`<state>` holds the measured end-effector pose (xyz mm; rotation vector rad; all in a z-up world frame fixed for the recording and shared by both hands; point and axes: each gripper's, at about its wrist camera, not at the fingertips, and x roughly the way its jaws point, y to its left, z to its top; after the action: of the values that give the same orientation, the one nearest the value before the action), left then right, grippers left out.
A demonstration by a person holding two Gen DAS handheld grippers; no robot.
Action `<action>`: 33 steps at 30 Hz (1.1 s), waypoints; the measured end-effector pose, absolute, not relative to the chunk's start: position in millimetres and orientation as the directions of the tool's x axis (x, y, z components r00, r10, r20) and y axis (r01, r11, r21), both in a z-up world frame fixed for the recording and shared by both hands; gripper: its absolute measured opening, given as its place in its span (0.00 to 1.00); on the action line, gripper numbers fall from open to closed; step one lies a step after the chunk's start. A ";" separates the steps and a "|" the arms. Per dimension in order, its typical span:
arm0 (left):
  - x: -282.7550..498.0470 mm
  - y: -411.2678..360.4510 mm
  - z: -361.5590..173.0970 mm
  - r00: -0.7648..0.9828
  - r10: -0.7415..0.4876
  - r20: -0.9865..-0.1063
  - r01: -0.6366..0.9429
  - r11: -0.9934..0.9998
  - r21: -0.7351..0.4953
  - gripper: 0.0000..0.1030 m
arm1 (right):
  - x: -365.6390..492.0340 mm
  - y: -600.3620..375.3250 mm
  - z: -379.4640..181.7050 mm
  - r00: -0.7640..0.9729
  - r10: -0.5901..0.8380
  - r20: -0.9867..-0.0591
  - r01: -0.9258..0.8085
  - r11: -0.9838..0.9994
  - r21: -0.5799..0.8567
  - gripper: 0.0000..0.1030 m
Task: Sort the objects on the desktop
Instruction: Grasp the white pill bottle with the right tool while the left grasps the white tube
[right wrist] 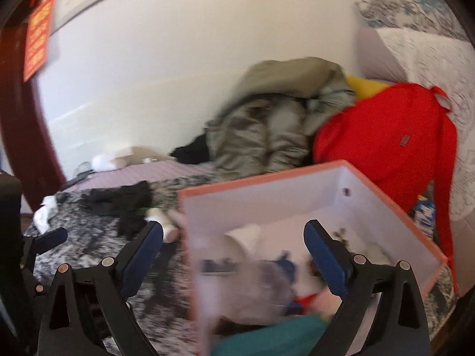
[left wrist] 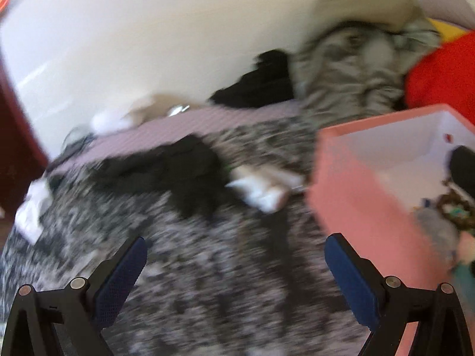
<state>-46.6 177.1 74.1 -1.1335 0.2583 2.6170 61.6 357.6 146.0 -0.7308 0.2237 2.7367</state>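
Our left gripper [left wrist: 236,270] and right gripper [right wrist: 234,252] gape with nothing held. The box [right wrist: 297,178] holds small items; gloves [right wrist: 124,201] and tubes [right wrist: 161,218] lie on the bed [left wrist: 207,267]. Motion blur could misplace our grasp.

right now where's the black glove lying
In the right wrist view the black glove lies on the speckled bedspread, left of the pink box and just behind a small white tube.
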 end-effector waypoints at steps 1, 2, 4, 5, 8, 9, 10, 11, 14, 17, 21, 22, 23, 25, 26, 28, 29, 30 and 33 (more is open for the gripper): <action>-52.0 164.5 71.1 -0.649 0.169 -0.742 -0.302 -0.952 0.047 0.96 | 55.9 347.6 145.1 -0.831 0.228 -0.507 -0.306 -0.949 0.075 0.95; -57.5 151.9 68.1 -0.643 0.157 -0.750 -0.283 -0.958 0.042 0.96 | 49.5 336.8 143.8 -0.836 0.208 -0.507 -0.284 -0.956 0.077 0.95; -68.4 126.6 62.2 -0.630 0.134 -0.765 -0.244 -0.969 0.031 0.96 | 34.8 313.6 138.3 -0.841 0.162 -0.516 -0.231 -0.970 0.072 0.95; -73.8 114.0 59.2 -0.623 0.122 -0.773 -0.224 -0.974 0.026 0.96 | 28.2 303.4 135.1 -0.842 0.142 -0.521 -0.206 -0.976 0.068 0.95; -95.6 82.2 45.2 -0.577 0.108 -0.810 -0.157 -0.987 -0.020 0.96 | 3.0 271.6 117.1 -0.822 0.084 -0.563 -0.125 -0.992 0.035 0.95; -102.8 71.6 40.5 -0.561 0.105 -0.821 -0.134 -0.990 -0.035 0.96 | -6.0 261.5 110.0 -0.812 0.071 -0.580 -0.102 -0.995 0.021 0.95; -110.1 61.0 35.8 -0.545 0.102 -0.832 -0.110 -0.993 -0.049 0.96 | -14.2 254.2 102.2 -0.800 0.072 -0.596 -0.093 -0.996 0.004 0.95; -115.5 56.6 34.2 -0.540 0.113 -0.834 -0.102 -0.992 -0.068 0.96 | -23.1 247.5 93.9 -0.786 0.075 -0.614 -0.084 -0.996 -0.013 0.95; -130.4 52.3 31.7 -0.529 0.158 -0.834 -0.095 -0.987 -0.127 0.96 | -53.4 240.9 63.9 -0.730 0.094 -0.677 -0.083 -0.995 -0.049 0.93; -148.3 59.3 29.2 -0.504 0.228 -0.833 -0.110 -0.974 -0.200 0.96 | -79.3 242.9 37.7 -0.682 0.125 -0.720 -0.094 -0.992 -0.084 0.92; -180.8 73.2 26.7 -0.441 0.355 -0.824 -0.132 -0.934 -0.332 0.96 | -107.0 249.2 24.5 -0.678 0.179 -0.713 -0.082 -0.982 -0.168 0.88; -191.7 81.0 24.6 -0.417 0.396 -0.818 -0.142 -0.917 -0.372 0.96 | -114.5 249.9 21.7 -0.681 0.200 -0.705 -0.078 -0.976 -0.202 0.87; -199.1 88.3 24.4 -0.402 0.420 -0.814 -0.157 -0.907 -0.390 0.96 | -122.0 250.7 18.9 -0.684 0.221 -0.696 -0.073 -0.969 -0.236 0.87; -212.9 100.2 24.8 -0.380 0.445 -0.811 -0.184 -0.895 -0.406 0.96 | -133.0 250.0 11.9 -0.686 0.251 -0.683 -0.061 -0.955 -0.289 0.84; -225.6 107.6 26.1 -0.364 0.450 -0.815 -0.196 -0.893 -0.406 0.96 | -137.7 249.0 7.3 -0.686 0.263 -0.679 -0.054 -0.948 -0.313 0.84; -241.4 114.7 31.7 -0.344 0.462 -0.817 -0.210 -0.886 -0.413 0.96 | -148.7 247.1 -5.7 -0.678 0.292 -0.674 -0.038 -0.930 -0.365 0.84; -252.1 119.8 39.9 -0.339 0.463 -0.819 -0.227 -0.885 -0.406 0.96 | -154.2 246.4 -12.5 -0.675 0.305 -0.672 -0.029 -0.921 -0.389 0.84; -262.8 124.9 48.1 -0.335 0.463 -0.821 -0.245 -0.884 -0.399 0.96 | -159.9 246.4 -20.2 -0.672 0.314 -0.671 -0.021 -0.913 -0.407 0.84; -282.1 149.2 70.2 -0.340 0.443 -0.830 -0.316 -0.885 -0.343 0.96 | -173.2 247.7 -37.3 -0.680 0.323 -0.658 0.001 -0.898 -0.441 0.83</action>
<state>-282.1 149.2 70.2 -1.4438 -0.1662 2.2430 -173.2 247.7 -37.3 -1.1586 -0.6172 2.6543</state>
